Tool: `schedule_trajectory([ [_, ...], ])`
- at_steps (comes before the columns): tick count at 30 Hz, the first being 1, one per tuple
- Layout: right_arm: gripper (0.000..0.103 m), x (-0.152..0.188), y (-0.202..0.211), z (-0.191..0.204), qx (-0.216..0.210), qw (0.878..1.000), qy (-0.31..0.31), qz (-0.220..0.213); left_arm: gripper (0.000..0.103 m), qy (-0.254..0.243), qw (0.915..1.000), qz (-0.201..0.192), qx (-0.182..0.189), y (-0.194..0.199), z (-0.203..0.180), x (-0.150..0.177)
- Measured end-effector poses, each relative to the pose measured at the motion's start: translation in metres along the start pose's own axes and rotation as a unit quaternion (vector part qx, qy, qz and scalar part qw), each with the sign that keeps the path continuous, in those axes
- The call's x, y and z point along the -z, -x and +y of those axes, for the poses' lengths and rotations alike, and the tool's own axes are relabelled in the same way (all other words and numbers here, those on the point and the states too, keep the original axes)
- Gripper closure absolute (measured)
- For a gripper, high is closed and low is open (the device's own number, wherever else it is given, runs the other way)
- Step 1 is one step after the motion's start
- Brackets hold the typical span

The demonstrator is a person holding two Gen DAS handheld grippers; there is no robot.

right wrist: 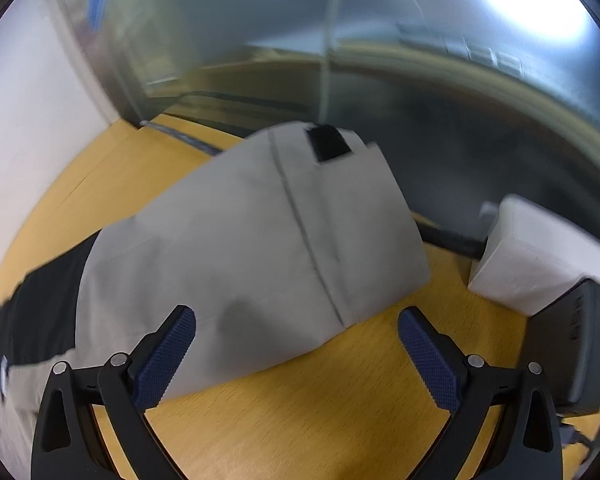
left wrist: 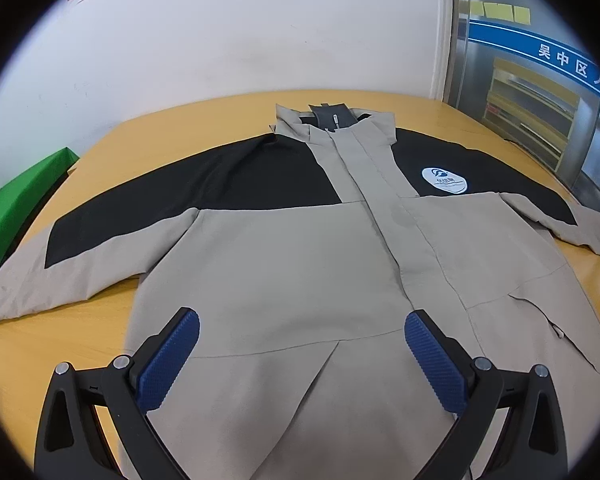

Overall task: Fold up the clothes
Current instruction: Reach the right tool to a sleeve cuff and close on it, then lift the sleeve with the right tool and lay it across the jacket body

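A grey and black zip-front jacket (left wrist: 300, 248) lies spread face up on the yellow wooden table (left wrist: 148, 136), sleeves out. The left gripper (left wrist: 302, 340) hovers over its hem, fingers wide apart, holding nothing. The right gripper (right wrist: 296, 336), equally spread, hangs over the grey sleeve cuff (right wrist: 260, 236), near a white box (right wrist: 540, 256).

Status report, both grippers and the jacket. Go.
Left gripper open over jacket hem. Right gripper open at sleeve cuff. Jacket flat, unfolded, sleeves out. White box beside cuff.
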State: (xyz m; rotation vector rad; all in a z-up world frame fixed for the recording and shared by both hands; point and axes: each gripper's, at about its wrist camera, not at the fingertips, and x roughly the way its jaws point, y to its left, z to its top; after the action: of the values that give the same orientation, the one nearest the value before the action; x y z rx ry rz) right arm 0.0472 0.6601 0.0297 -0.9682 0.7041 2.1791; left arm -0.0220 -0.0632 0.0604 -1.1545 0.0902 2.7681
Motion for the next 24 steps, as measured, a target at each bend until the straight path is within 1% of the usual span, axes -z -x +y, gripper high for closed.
schedule_trajectory([
  [3, 0.006, -0.006, 0.000, -0.008, 0.002, 1.000, -0.025, -0.009, 0.000, 0.007, 1.0000, 0.001, 0.005, -0.002, 0.002, 0.002],
  [4, 0.014, -0.008, 0.001, -0.011, 0.004, 0.999, -0.033, -0.013, 0.000, 0.008, 0.9999, 0.002, 0.006, -0.002, 0.002, 0.003],
  [5, 0.019, -0.009, 0.001, -0.013, 0.009, 0.999, -0.034, -0.016, 0.000, 0.009, 0.9999, 0.001, 0.006, -0.002, 0.003, 0.004],
  [7, 0.044, -0.011, 0.001, -0.016, 0.022, 0.999, -0.034, -0.021, 0.000, 0.009, 0.9999, 0.000, 0.005, 0.000, 0.005, 0.005],
  [10, 0.060, -0.011, 0.004, -0.023, 0.018, 0.999, -0.042, -0.026, 0.000, 0.015, 0.9999, 0.001, 0.003, 0.001, 0.011, 0.008],
  [11, 0.062, -0.011, 0.005, -0.023, 0.014, 0.999, -0.043, -0.028, 0.000, 0.017, 0.9999, 0.001, 0.002, 0.001, 0.013, 0.009],
  [12, 0.066, -0.011, 0.007, -0.023, 0.010, 0.998, -0.044, -0.033, 0.000, 0.020, 0.9998, 0.002, 0.002, 0.001, 0.016, 0.009],
  [14, 0.078, -0.010, 0.014, -0.023, 0.002, 0.998, -0.044, -0.047, 0.000, 0.024, 0.9997, 0.002, 0.002, 0.002, 0.020, 0.010],
  [15, 0.085, -0.012, 0.022, -0.021, -0.001, 0.997, -0.043, -0.062, 0.000, 0.025, 0.9997, 0.000, 0.001, 0.003, 0.022, 0.010],
  [17, 0.088, -0.018, 0.041, -0.017, -0.014, 0.995, -0.037, -0.088, 0.000, 0.026, 0.9996, -0.005, -0.001, 0.007, 0.026, 0.009],
  [18, 0.090, -0.021, 0.053, -0.013, -0.023, 0.994, -0.029, -0.101, 0.000, 0.027, 0.9996, -0.007, -0.002, 0.009, 0.027, 0.009],
  [20, 0.091, -0.029, 0.080, 0.001, -0.040, 0.991, -0.006, -0.127, 0.000, 0.029, 0.9995, -0.012, -0.003, 0.012, 0.031, 0.007],
  [22, 0.092, -0.038, 0.114, 0.023, -0.062, 0.985, 0.028, -0.158, 0.000, 0.034, 0.9992, -0.018, -0.001, 0.016, 0.037, 0.006],
  [24, 0.092, -0.045, 0.154, 0.055, -0.087, 0.975, 0.069, -0.192, 0.000, 0.040, 0.9989, -0.025, 0.001, 0.019, 0.041, 0.006],
])
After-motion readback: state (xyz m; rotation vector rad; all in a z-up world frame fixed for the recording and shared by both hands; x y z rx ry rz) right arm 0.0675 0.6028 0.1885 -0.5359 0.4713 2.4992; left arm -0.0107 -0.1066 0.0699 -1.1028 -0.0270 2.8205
